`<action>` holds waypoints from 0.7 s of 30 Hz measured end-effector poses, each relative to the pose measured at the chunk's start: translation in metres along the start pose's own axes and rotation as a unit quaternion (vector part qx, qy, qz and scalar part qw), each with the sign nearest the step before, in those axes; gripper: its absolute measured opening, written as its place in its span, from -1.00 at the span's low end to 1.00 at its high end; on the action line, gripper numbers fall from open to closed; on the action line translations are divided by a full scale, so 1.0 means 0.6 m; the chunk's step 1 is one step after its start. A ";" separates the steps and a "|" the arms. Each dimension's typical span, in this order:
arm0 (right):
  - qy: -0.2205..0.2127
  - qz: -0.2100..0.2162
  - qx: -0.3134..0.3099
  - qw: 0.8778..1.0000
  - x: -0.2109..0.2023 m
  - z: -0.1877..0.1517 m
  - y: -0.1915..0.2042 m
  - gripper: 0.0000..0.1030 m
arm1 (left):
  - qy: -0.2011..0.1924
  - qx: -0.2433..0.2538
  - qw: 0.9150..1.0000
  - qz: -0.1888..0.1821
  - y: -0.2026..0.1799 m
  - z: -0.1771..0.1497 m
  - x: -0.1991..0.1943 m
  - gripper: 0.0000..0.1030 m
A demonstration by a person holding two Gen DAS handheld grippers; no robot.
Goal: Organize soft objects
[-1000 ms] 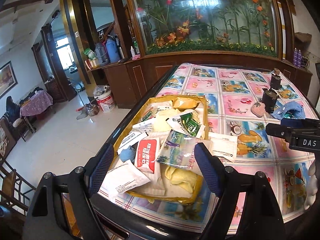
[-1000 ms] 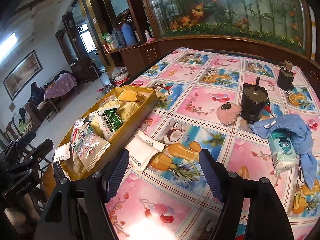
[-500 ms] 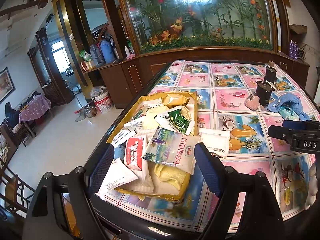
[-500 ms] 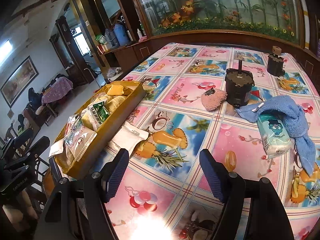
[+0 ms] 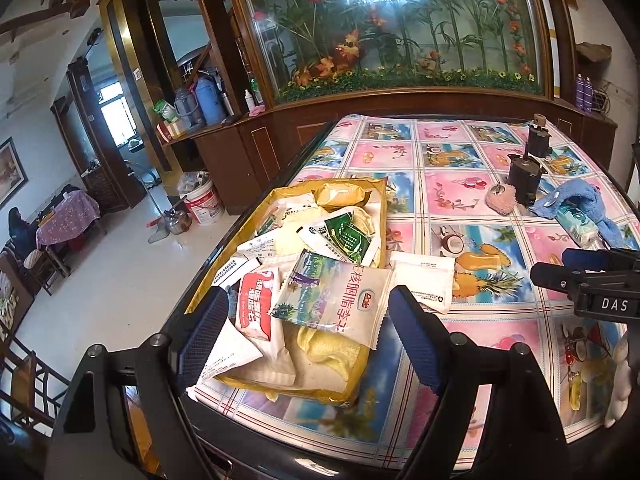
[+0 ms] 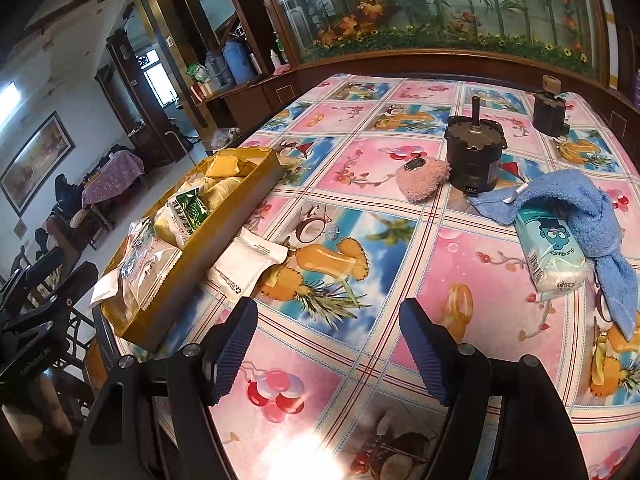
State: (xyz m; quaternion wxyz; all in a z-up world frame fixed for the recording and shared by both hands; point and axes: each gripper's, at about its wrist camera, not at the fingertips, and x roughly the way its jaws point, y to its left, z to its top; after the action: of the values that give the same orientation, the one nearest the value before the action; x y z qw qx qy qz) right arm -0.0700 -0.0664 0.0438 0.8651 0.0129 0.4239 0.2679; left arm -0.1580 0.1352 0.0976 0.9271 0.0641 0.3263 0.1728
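Observation:
A gold cardboard box (image 5: 362, 190) at the table's left edge holds several soft packets, with a large Dole pouch (image 5: 340, 296) on top. A white pouch (image 5: 424, 284) lies on the cloth beside the box. My left gripper (image 5: 308, 320) hovers open over the box's near end and holds nothing. My right gripper (image 6: 328, 320) is open above the bare tablecloth. Ahead of it lie the white pouch (image 6: 244, 264), a pink fluffy pad (image 6: 422, 178), a blue towel (image 6: 576, 200) and a tissue pack (image 6: 548, 252) tucked against the towel.
Two black motor-like cylinders (image 6: 474, 156) (image 6: 550, 114) stand at the back right of the patterned table (image 6: 360, 168). The left gripper's body (image 6: 36, 300) shows past the table's left edge. A wooden cabinet (image 5: 400, 100) with a flower display closes the far side.
Both grippers stay open. The left view has drawn back a little from the box. The right view has swung right, so the towel and tissue pack sit closer to centre.

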 end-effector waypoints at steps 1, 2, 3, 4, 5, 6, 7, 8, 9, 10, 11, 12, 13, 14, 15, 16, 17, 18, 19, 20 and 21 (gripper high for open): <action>0.000 -0.001 -0.004 1.000 0.000 -0.001 0.003 0.46 | 0.001 0.000 1.000 0.000 0.000 -0.001 0.001 0.61; -0.001 -0.001 -0.008 1.000 -0.001 -0.001 0.007 0.46 | 0.001 -0.001 1.000 -0.001 0.000 -0.001 0.002 0.61; -0.002 -0.002 -0.012 1.000 -0.001 -0.001 0.011 0.47 | 0.001 -0.001 1.000 -0.001 0.001 -0.001 0.002 0.61; -0.001 -0.003 -0.016 1.000 0.000 0.000 0.015 0.48 | 0.001 -0.001 1.000 -0.001 0.001 -0.001 0.001 0.61; 0.000 -0.002 -0.021 1.000 0.002 0.002 0.020 0.48 | -0.001 -0.004 1.000 0.001 0.003 0.000 -0.001 0.61; -0.001 -0.001 -0.027 1.000 0.003 0.006 0.026 0.48 | -0.006 -0.009 1.000 0.002 0.007 0.000 -0.007 0.61; -0.004 0.003 -0.032 0.999 0.003 0.011 0.031 0.48 | -0.014 -0.016 1.000 0.003 0.012 0.001 -0.016 0.61; -0.012 0.008 -0.041 0.999 0.002 0.018 0.038 0.48 | -0.024 -0.025 0.999 0.004 0.019 0.001 -0.029 0.61; -0.021 0.014 -0.052 0.998 0.002 0.025 0.045 0.49 | -0.038 -0.034 0.999 0.006 0.028 0.001 -0.046 0.61; -0.029 0.016 -0.062 0.998 0.002 0.031 0.052 0.50 | -0.055 -0.042 0.998 0.009 0.037 0.000 -0.065 0.61; -0.036 0.017 -0.073 0.997 0.004 0.037 0.060 0.53 | -0.076 -0.048 0.996 0.020 0.045 -0.002 -0.087 0.61; -0.040 0.020 -0.083 0.996 0.007 0.042 0.069 0.53 | -0.098 -0.050 0.993 0.035 0.053 -0.004 -0.108 0.68; -0.040 0.028 -0.093 0.994 0.010 0.047 0.078 0.53 | -0.121 -0.050 0.990 0.053 0.059 -0.007 -0.128 0.84; -0.040 0.042 -0.105 0.993 0.012 0.050 0.090 0.53 | -0.142 -0.048 0.986 0.075 0.064 -0.008 -0.146 0.95; -0.041 0.053 -0.116 0.991 0.013 0.051 0.102 0.53 | -0.158 -0.047 0.982 0.095 0.069 -0.008 -0.160 1.00; -0.044 0.064 -0.126 0.989 0.014 0.048 0.113 0.53 | -0.165 -0.047 0.979 0.108 0.072 -0.007 -0.170 1.00; -0.045 0.079 -0.138 0.986 0.014 0.043 0.127 0.53 | -0.161 -0.047 0.979 0.118 0.074 -0.004 -0.175 1.00; -0.044 0.090 -0.150 0.984 0.015 0.037 0.140 0.53 | -0.154 -0.049 0.979 0.126 0.076 0.001 -0.175 1.00; -0.044 0.100 -0.164 0.980 0.015 0.028 0.153 0.53 | -0.146 -0.049 0.979 0.133 0.075 0.004 -0.173 1.00; -0.046 0.110 -0.178 0.977 0.014 0.017 0.166 0.53 | -0.138 -0.049 0.980 0.137 0.073 0.007 -0.171 1.00; -0.048 0.117 -0.188 0.974 0.014 0.006 0.175 0.53 | -0.132 -0.047 0.980 0.141 0.070 0.010 -0.169 1.00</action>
State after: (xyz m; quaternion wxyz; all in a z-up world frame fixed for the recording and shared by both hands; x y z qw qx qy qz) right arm -0.1107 0.0283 0.0660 0.8341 -0.0870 0.3193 0.4414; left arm -0.2396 0.1376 0.1712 0.9304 0.0876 0.1802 0.3069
